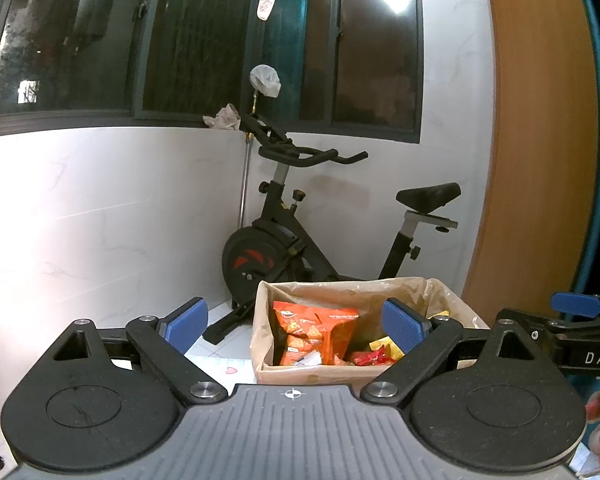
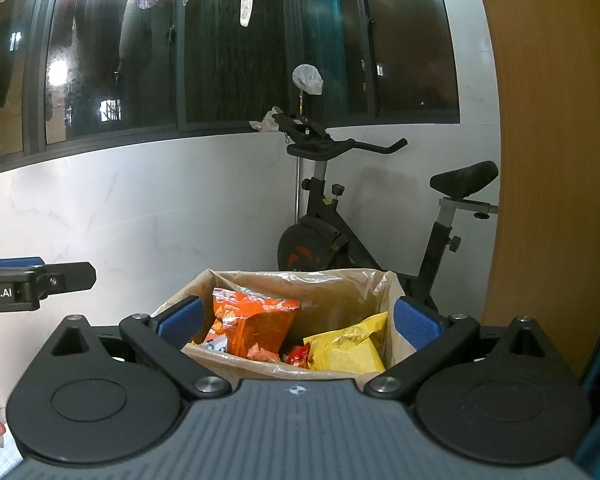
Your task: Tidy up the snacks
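A cardboard box (image 1: 312, 376) lined with clear plastic stands ahead of both grippers; it also shows in the right wrist view (image 2: 235, 364). In it stands an orange snack bag (image 1: 316, 332), seen too in the right wrist view (image 2: 255, 324), with a yellow bag (image 2: 348, 348) and a small red packet (image 1: 368, 358) beside it. My left gripper (image 1: 295, 324) is open and empty, held short of the box. My right gripper (image 2: 297, 322) is open and empty, its pads level with the box's near corners. The right gripper also shows in the left wrist view (image 1: 576, 304).
A black exercise bike (image 1: 300, 240) stands behind the box against a white tiled wall with dark windows. A wooden panel (image 1: 540, 160) rises at the right. A white surface with a small heart mark (image 1: 231, 370) lies left of the box.
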The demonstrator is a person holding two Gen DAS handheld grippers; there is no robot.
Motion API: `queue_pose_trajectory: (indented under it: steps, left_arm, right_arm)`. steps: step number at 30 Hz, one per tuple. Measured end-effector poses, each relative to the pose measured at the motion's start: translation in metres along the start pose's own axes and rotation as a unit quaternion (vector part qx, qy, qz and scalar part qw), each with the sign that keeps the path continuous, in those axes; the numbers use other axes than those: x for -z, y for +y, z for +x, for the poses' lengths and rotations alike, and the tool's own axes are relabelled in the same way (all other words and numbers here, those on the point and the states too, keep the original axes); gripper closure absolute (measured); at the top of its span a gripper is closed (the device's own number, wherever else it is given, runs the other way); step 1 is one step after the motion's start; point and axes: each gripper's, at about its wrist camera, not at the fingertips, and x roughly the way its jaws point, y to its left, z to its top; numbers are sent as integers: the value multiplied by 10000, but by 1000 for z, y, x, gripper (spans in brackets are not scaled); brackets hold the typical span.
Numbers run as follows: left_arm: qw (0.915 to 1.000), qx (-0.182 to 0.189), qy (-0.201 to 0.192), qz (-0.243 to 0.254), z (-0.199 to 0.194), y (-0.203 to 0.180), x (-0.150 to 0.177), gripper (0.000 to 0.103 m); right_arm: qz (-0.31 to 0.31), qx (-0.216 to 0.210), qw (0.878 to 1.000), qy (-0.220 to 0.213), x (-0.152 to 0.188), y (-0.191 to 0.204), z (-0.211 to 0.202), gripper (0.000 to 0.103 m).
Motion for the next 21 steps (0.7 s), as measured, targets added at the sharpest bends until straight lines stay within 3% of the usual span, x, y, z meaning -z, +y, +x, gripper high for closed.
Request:
queue_pose_trajectory:
  steps: [21]
  left_arm:
    - [10000,-5,13,-61,-1,2,2,8]
  right_arm:
    - [2,-49,10000,75,3,0,3,0]
